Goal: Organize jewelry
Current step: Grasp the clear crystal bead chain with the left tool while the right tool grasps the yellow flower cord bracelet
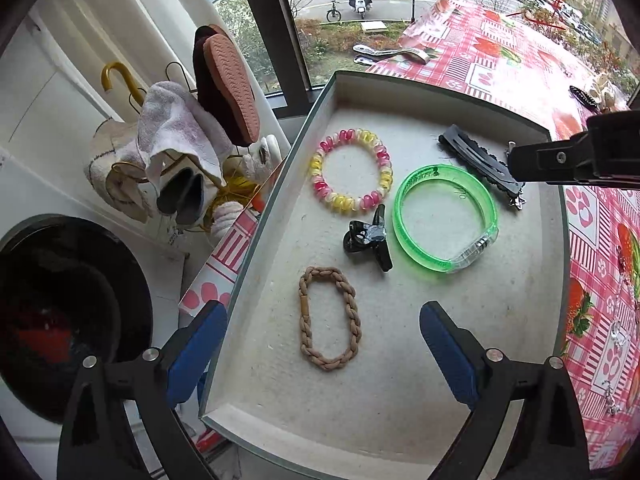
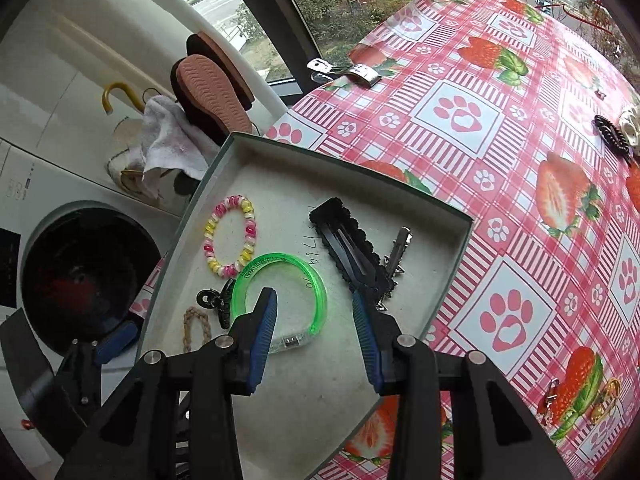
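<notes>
A shallow grey tray [image 1: 440,412] [image 2: 452,276] holds a pink-and-yellow coil bracelet [image 1: 351,169] [image 2: 229,235], a green bangle [image 1: 445,218] [image 2: 280,300], a tan braided band [image 1: 329,318] [image 2: 196,328], a small black claw clip [image 1: 366,238] [image 2: 216,304], a long black hair clip [image 1: 476,160] [image 2: 348,248] and a silver clip [image 2: 400,248]. My left gripper [image 1: 323,354] is open over the tray's near left corner, above the braided band. My right gripper [image 2: 314,336] is open and empty above the tray, over the green bangle; its finger shows in the left wrist view [image 1: 576,160].
The strawberry-print tablecloth [image 2: 520,184] carries a metal clip [image 2: 348,70], a black comb clip [image 2: 610,134], a white piece [image 2: 630,124] and small jewelry [image 2: 600,400] at the right. A washing machine [image 2: 80,276] and slippers [image 1: 228,88] are left of the table.
</notes>
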{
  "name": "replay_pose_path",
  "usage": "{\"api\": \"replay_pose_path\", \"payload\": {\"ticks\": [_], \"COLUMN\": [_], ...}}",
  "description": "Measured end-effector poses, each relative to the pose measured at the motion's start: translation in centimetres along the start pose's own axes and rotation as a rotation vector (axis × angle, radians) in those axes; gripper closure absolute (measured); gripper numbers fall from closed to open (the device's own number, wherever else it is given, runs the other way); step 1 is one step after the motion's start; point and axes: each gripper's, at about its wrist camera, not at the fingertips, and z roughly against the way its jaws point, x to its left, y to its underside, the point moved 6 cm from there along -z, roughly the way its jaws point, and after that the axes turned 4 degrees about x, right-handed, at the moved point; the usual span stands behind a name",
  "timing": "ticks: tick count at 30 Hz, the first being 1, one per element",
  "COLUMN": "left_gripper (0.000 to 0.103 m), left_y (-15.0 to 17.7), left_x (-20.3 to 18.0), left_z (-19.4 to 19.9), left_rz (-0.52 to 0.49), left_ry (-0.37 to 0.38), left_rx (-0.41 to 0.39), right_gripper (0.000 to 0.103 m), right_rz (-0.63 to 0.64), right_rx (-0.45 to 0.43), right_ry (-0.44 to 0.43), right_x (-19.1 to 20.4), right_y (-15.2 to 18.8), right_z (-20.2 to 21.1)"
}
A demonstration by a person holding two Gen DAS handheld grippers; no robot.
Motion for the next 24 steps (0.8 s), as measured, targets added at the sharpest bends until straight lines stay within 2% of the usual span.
{"api": "replay_pose_path", "payload": {"ticks": [4, 7, 9, 12, 18, 24], "left_gripper": [0.001, 0.0, 0.0, 0.0, 0.0, 0.0], "left_y": [-0.2, -0.3, -0.4, -0.6, -1.3, -0.9], "left_x": [-0.8, -2.0, -3.1, -5.3, -10.7, -16.4], "left_z": [1.2, 2.1, 2.6, 3.4, 4.7, 5.5], "left_rz": [-0.026, -0.043, -0.066, -0.114, -0.22, -0.342], "left_ry": [0.014, 0.052, 0.075, 0.105, 0.146, 0.175], "left_rx": [-0.027, -0.039, -0.034, -0.025, -0.025, -0.019], "right_gripper": [0.053, 0.046, 0.034, 0.022, 0.021, 0.021], "right_rz": [-0.054, -0.105, -0.145, -0.206, -0.324, -0.451], "right_rx": [-0.019, -0.029, -0.032, -0.044, -0.073, -0.055], "right_ry": [0.003, 0.007, 0.006, 0.014, 0.072, 0.134], "right_x": [-2.0, -3.8, -5.2, -7.5, -12.9, -18.9], "right_y": [1.8, 3.4, 4.5, 6.2, 9.9, 14.5], "right_z": [1.7, 2.8, 3.4, 4.4, 6.7, 8.4]}}
